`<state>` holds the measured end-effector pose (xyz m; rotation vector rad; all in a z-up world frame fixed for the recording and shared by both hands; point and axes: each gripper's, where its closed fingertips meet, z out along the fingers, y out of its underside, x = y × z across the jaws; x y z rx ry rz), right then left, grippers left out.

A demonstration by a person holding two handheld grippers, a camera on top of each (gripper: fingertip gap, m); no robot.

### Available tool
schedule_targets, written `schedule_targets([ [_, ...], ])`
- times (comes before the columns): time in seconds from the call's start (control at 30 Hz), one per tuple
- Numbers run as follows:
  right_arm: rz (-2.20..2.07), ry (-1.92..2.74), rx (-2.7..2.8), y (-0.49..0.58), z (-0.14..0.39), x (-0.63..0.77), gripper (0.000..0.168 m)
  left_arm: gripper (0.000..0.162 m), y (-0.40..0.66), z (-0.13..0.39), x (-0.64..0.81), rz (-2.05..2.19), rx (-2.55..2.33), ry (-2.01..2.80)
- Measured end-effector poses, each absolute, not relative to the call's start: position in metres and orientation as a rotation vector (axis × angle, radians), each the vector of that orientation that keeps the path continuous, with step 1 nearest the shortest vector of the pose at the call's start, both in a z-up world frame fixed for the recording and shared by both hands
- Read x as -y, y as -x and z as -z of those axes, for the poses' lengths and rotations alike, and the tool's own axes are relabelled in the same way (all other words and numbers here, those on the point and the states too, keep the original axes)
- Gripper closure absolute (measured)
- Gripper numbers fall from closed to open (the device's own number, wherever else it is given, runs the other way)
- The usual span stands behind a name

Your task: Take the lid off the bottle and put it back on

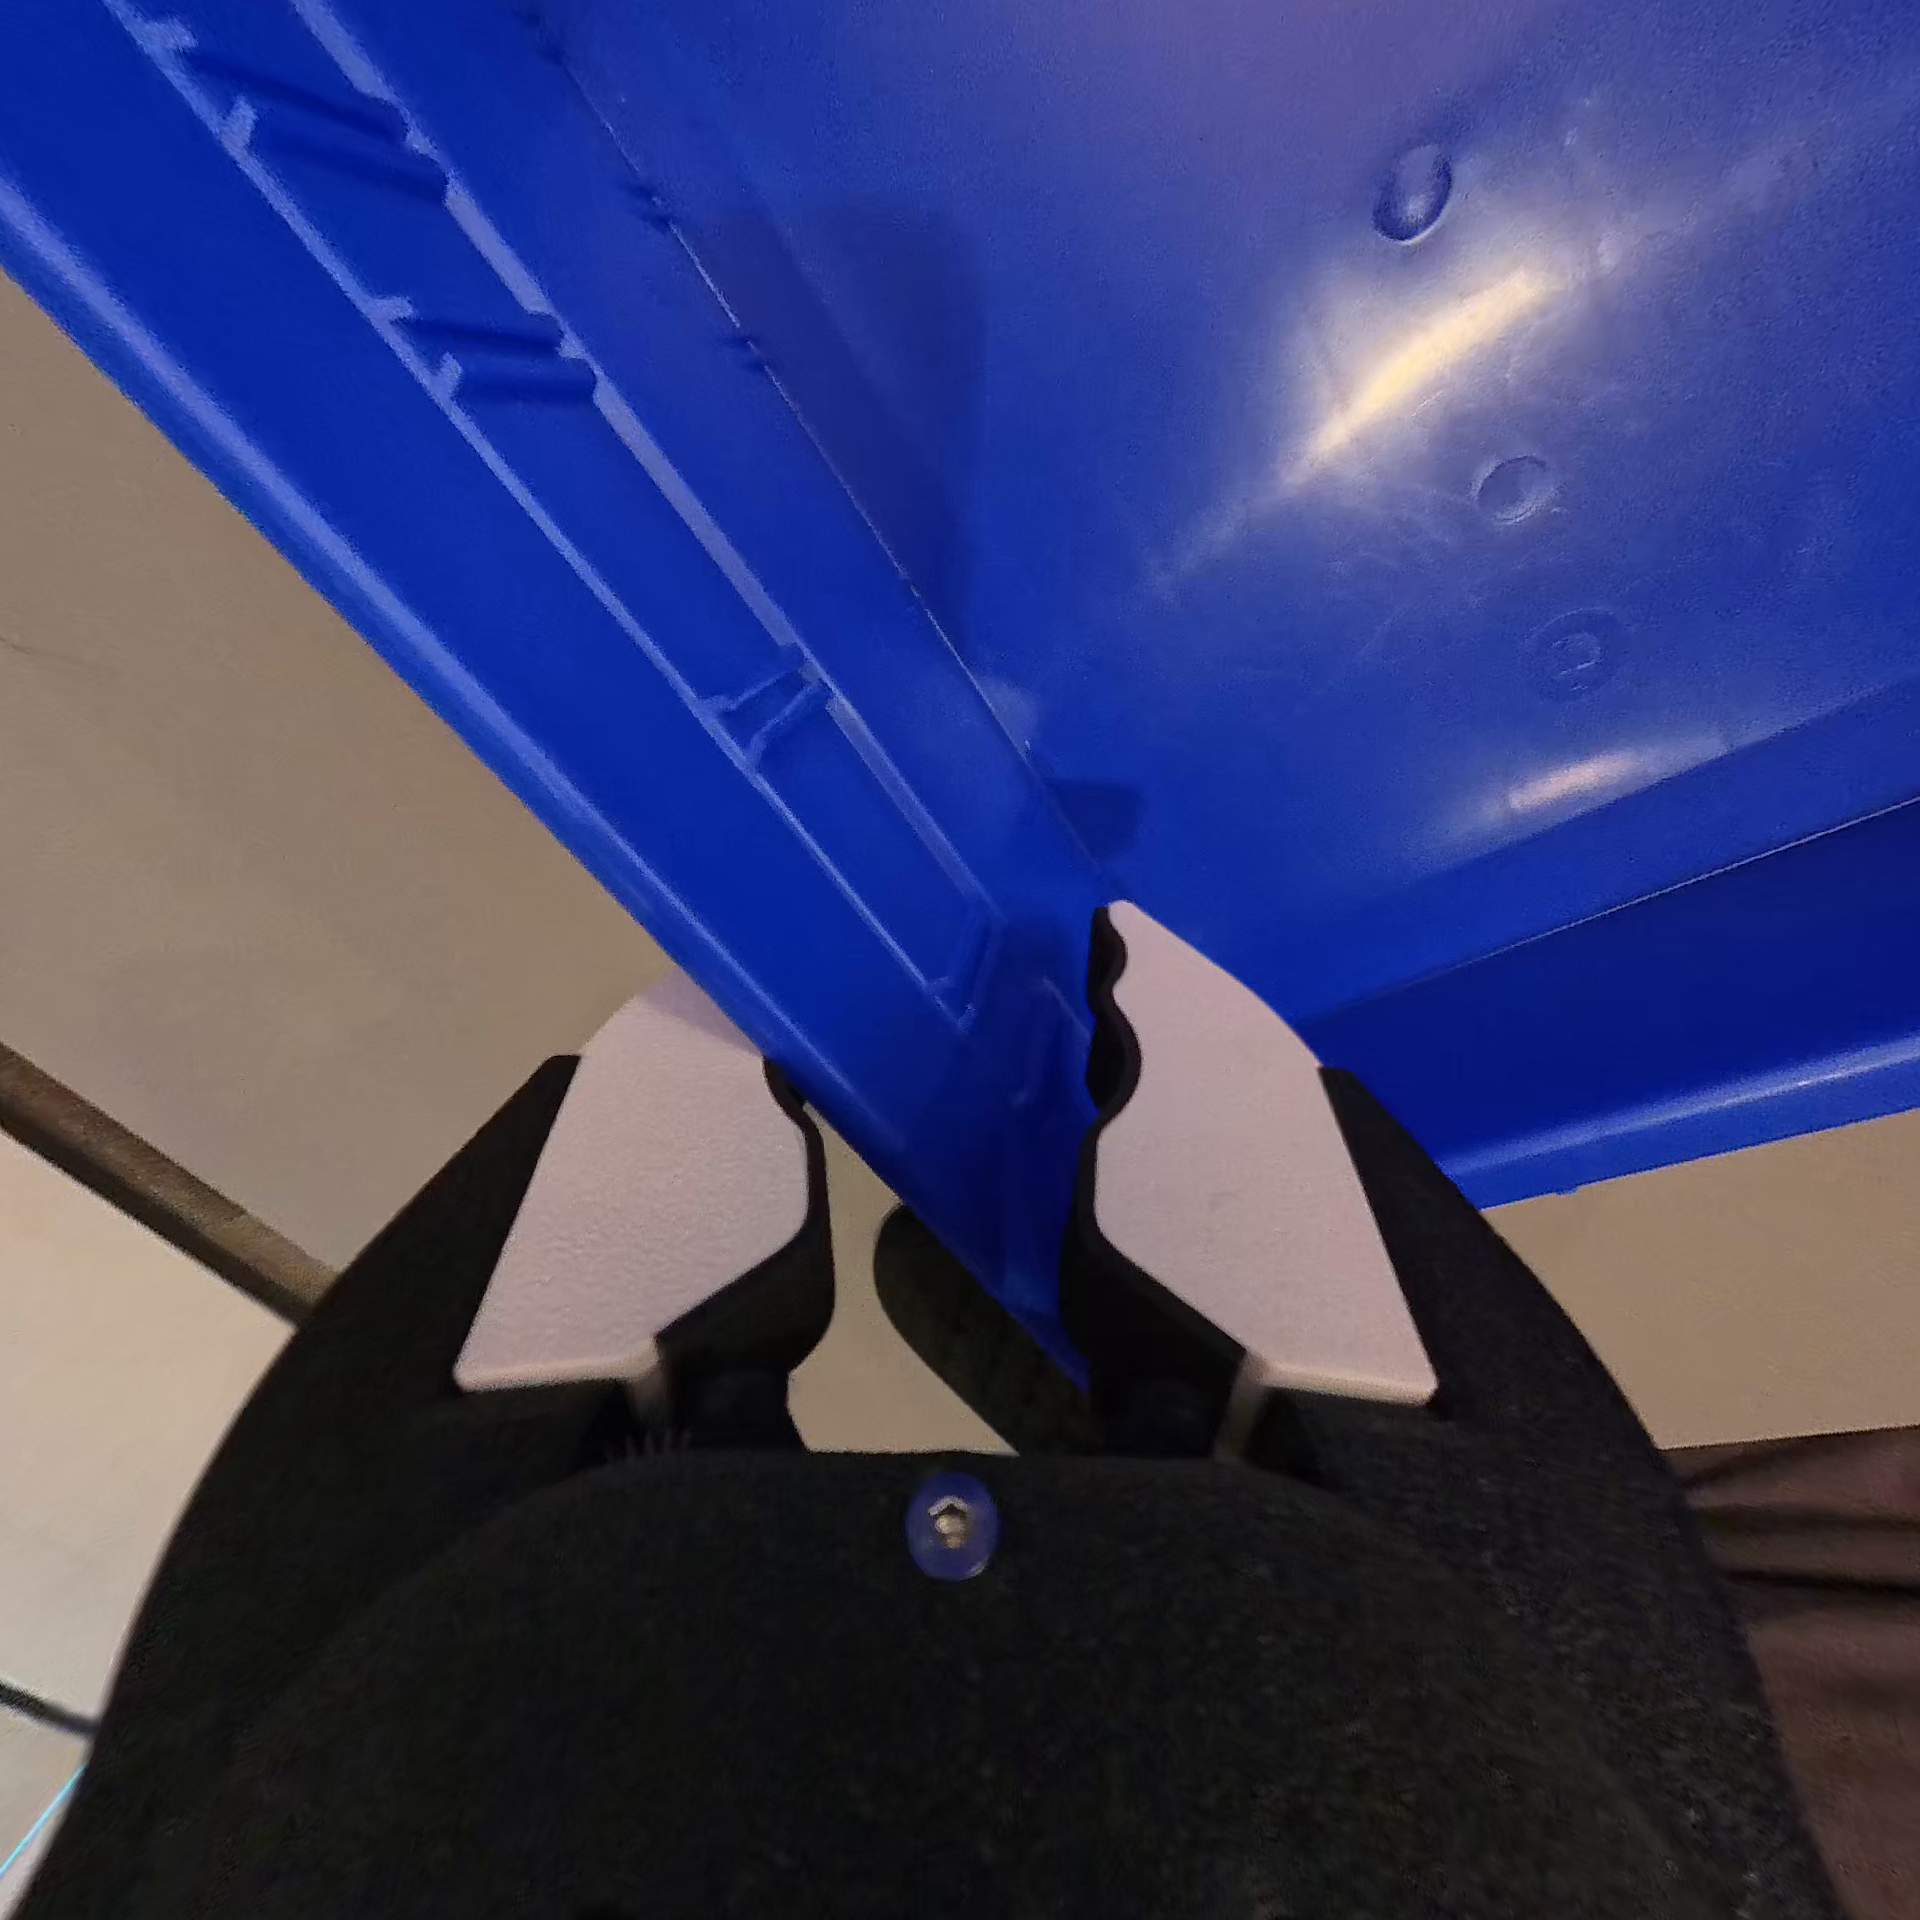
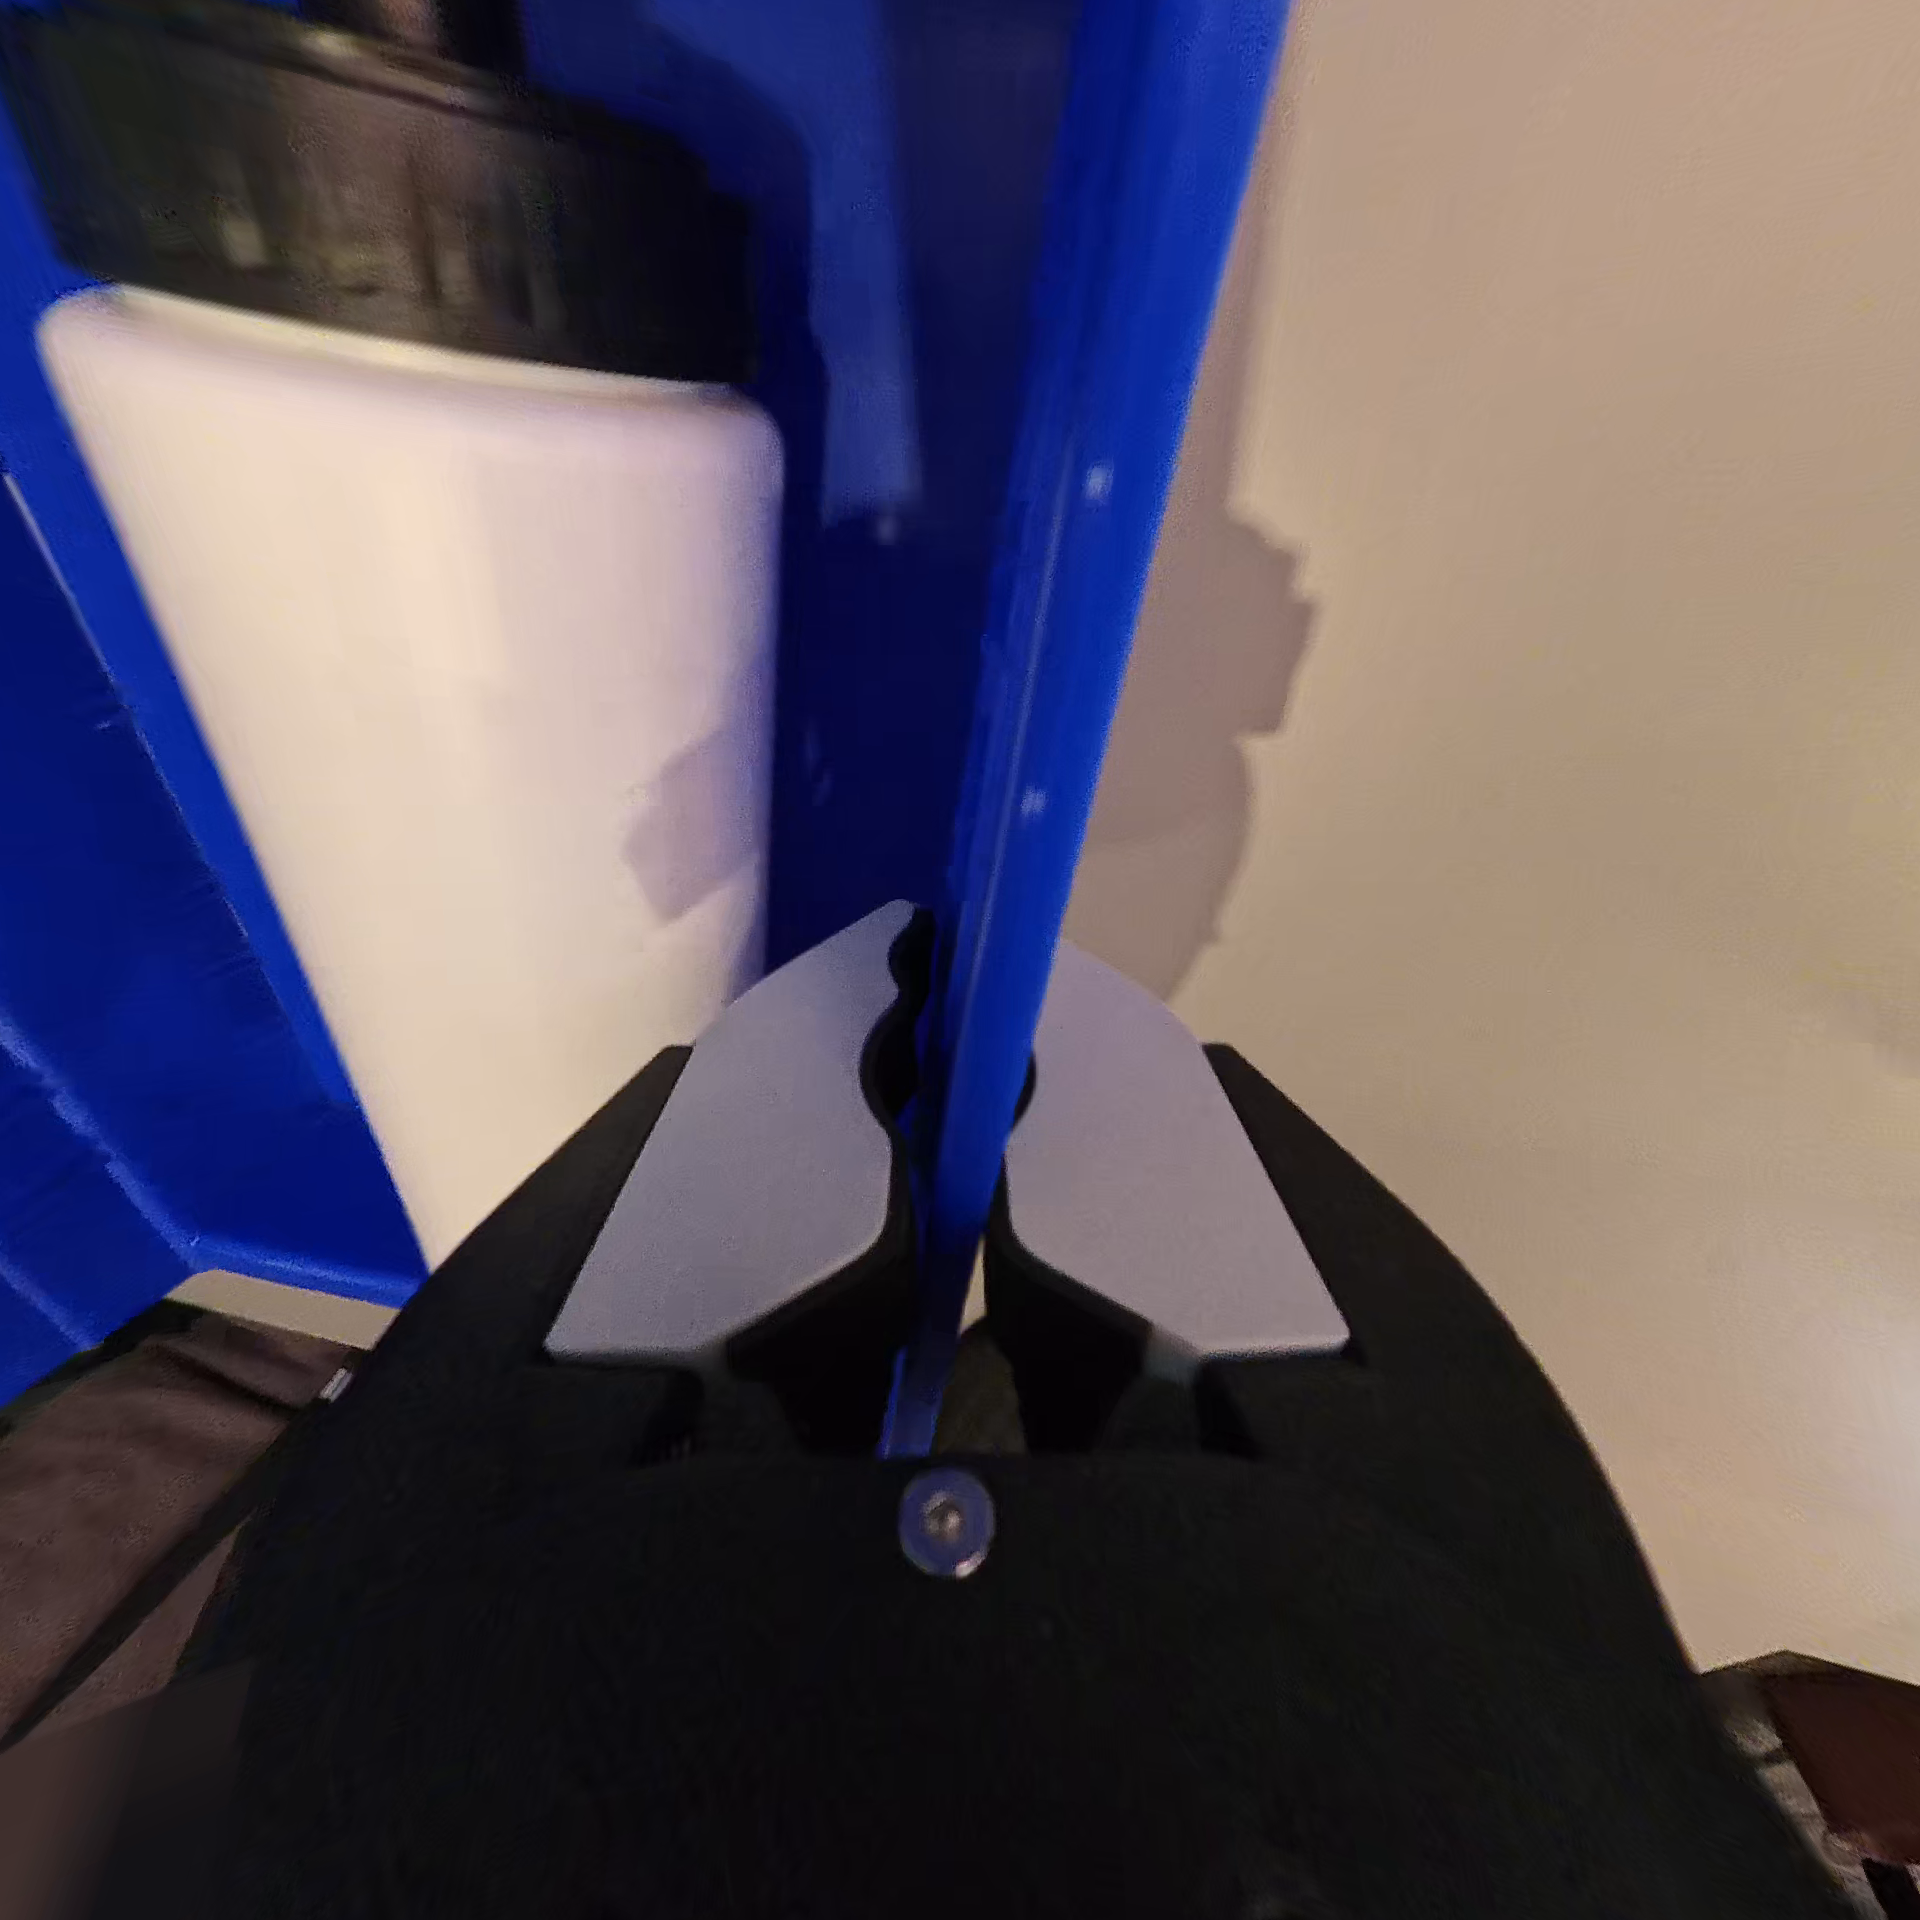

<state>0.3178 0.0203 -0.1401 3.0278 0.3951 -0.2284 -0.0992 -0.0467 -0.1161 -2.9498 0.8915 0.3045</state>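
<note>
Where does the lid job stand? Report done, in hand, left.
Done: nothing on the lid; the black lid sits on the white bottle. In hand: left gripper and right gripper each clamp a blue bin wall. Left: unscrewing, then refitting.

Blue plastic bin [image 1: 1195, 416] fills most of the left wrist view, glossy floor with small round moulding marks and a ribbed rim [image 1: 582, 582] running diagonally; in the right wrist view its thin wall [image 2: 1049, 623] stands edge-on, nearly vertical. Pale beige worktop [image 2: 1558, 727] lies beside and under it, carrying a soft shadow [image 2: 1236, 665]. Dark brownish fabric [image 1: 1808, 1558], blurred, sits at the lower edges.
</note>
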Motion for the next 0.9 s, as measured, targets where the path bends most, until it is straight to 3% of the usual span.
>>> schedule_targets([
  [0.3, 0.083, -2.928, -0.399, -0.327, 0.148, -0.016, 0.154, 0.105, 0.08, 0.117, 0.048, -0.246, -0.939, 2.929],
  [0.47, 0.208, -2.896, -0.359, -0.327, 0.147, -0.014, 0.162, 0.1, 0.076, 0.116, 0.051, -0.14, -0.971, 2.943],
  [0.7, 0.236, -2.867, -0.395, -0.351, 0.147, -0.008, 0.162, 0.114, 0.074, 0.096, 0.048, 0.189, -0.941, 2.889],
  [0.9, 0.268, -2.876, -0.328, -0.379, 0.146, -0.001, 0.162, 0.115, 0.093, 0.052, 0.048, 0.244, -0.904, 2.732],
])
